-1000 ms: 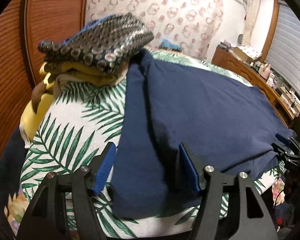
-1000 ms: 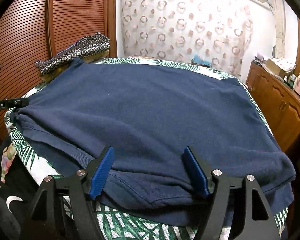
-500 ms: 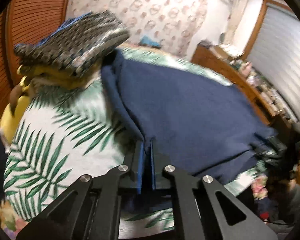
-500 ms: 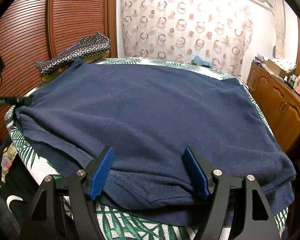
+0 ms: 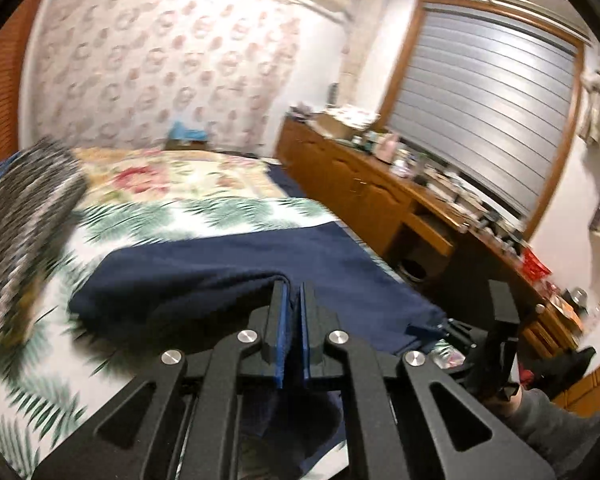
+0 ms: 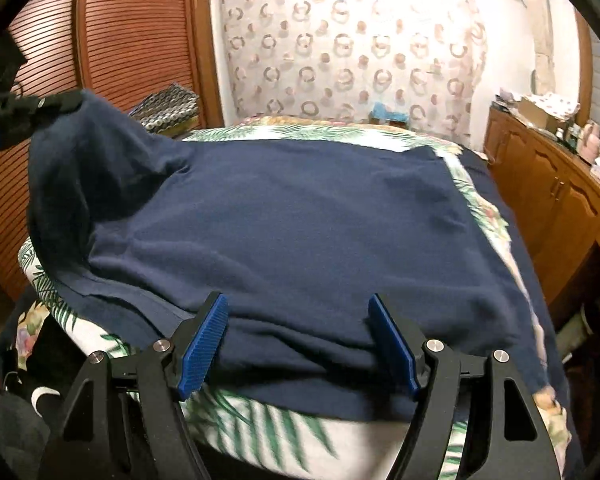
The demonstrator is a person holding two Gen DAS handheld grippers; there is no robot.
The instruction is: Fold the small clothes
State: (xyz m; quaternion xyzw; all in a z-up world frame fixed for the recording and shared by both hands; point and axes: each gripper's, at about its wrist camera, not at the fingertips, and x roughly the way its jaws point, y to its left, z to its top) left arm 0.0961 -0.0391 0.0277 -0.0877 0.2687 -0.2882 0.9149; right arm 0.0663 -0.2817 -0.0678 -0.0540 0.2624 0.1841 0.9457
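A dark navy knit garment (image 6: 300, 232) lies spread on the bed, over a white bedspread printed with green palm leaves (image 5: 204, 210). Its left edge is raised in a peak, pinched by the left gripper (image 5: 294, 312), whose blue-padded fingers (image 5: 279, 340) are closed on the cloth. The right gripper (image 6: 298, 340) has its fingers parted wide either side of the near hem, pressing on nothing. The step in hand appears to be the first fold, with the lifted edge to be carried across the body; the next move calls for the right fingers to take the hem. A patterned stack of folded clothes (image 6: 168, 110) sits beyond. The left view is blurred, and the garment's near portion is hidden behind the gripper.
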